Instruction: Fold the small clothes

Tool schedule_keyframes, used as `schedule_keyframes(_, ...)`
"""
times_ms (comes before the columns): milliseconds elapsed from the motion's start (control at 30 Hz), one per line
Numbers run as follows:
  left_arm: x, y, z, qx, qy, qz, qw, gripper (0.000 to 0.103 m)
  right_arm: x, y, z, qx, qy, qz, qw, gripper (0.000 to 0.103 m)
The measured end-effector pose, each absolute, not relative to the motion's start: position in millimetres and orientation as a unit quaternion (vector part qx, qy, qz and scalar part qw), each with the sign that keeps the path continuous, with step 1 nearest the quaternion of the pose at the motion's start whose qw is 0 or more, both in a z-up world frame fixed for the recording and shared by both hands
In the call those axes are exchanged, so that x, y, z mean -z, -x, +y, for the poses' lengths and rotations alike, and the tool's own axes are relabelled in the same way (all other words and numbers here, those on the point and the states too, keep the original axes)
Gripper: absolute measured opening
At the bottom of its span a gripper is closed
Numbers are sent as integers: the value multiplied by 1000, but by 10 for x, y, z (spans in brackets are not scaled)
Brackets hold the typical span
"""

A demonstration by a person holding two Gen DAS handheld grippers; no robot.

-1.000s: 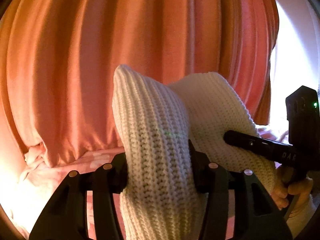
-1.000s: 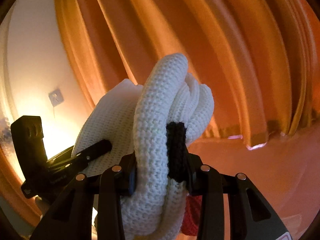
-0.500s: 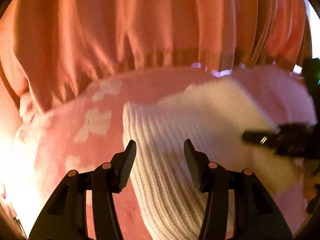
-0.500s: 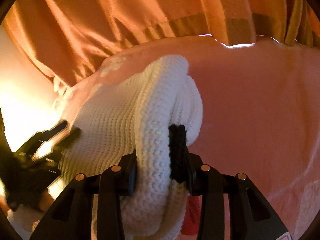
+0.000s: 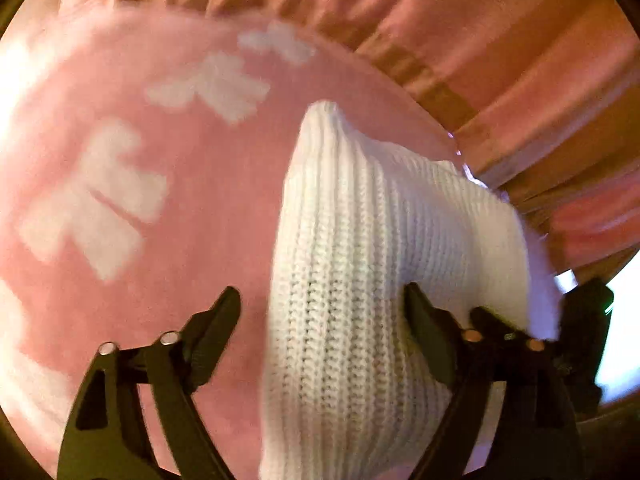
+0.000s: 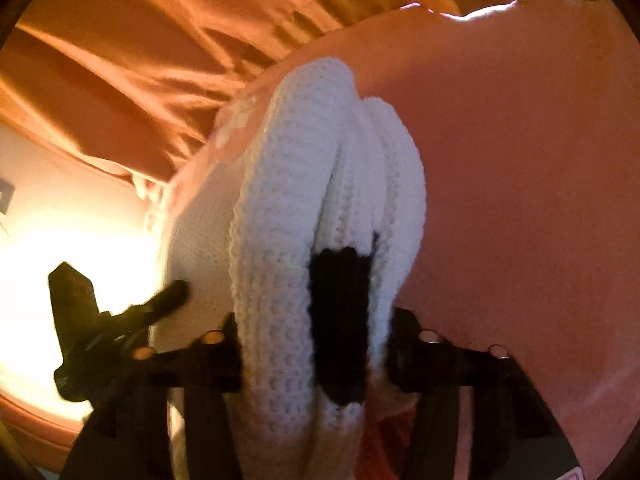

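Left wrist view: the left gripper (image 5: 320,312), jaws just widened, stands spread around a white knit sweater (image 5: 380,240) without pinching it. The right gripper (image 6: 316,340), jaws easing apart, has bunched folds between its jaws above a pink blanket (image 6: 520,200).

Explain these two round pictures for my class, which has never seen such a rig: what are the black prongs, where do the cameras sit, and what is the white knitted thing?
No robot here: a person holds tongs in each hand, and a wide-angle camera on each looks along its two fingers. One picture is from the left tongs, the other from the right tongs. Both have a white knitted garment between their fingers, over a pink blanket before an orange curtain. Both jaws have just been opening: the left pair stands clear on one side, the right pair presses the knit.
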State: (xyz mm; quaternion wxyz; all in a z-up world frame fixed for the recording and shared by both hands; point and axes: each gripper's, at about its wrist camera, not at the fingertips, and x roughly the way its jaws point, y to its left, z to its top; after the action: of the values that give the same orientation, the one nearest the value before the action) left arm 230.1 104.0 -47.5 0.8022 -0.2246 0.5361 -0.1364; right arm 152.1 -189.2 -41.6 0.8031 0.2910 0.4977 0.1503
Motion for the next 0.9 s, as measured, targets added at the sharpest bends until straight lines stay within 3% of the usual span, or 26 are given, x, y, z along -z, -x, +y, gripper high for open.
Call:
schedule_keyframes(100,345,-2307,974,156,225,530,802,42,123,-1425,-1859,-166,-279,461,826,37)
schedule_keyframes(233,-34,-2212,809,203,197,500,818,42,-279,-1176,-1849,-169,-234,423,859,40)
schedule_keyframes(267,-57,-2197,747,206,179,501,821,46,-262,-1148,-1878,-156,-218,426,864,48)
schedule_keyframes(367,32,-2172,557,136,76,497,854,47,25,-1214,-2026,-71,-187,491,848,49)
schedule_keyframes(433,-5,-2121,522,112,49,486,866,47,-33,-1138,-2161,-38,-209,479,852,49)
schedule_keyframes(500,-201,-1992,530,118,49,462,878,48,-346,-991,-2122,-50,-183,436,880,40)
schedule_keyframes(567,-368,-1841,520,120,40,438,890,54,-649,-784,-1925,-81,-127,401,903,12)
schedule_keyframes(600,-433,-1778,498,122,32,429,894,59,-691,-723,-1844,-98,-116,402,903,5)
schedule_keyframes(800,-269,-1555,141,142,-62,431,889,65,-177,-722,-1408,-129,-15,511,850,0)
schedule_keyframes(900,25,-1536,46,139,-103,462,870,68,97,-902,-1709,-103,-75,554,823,0)
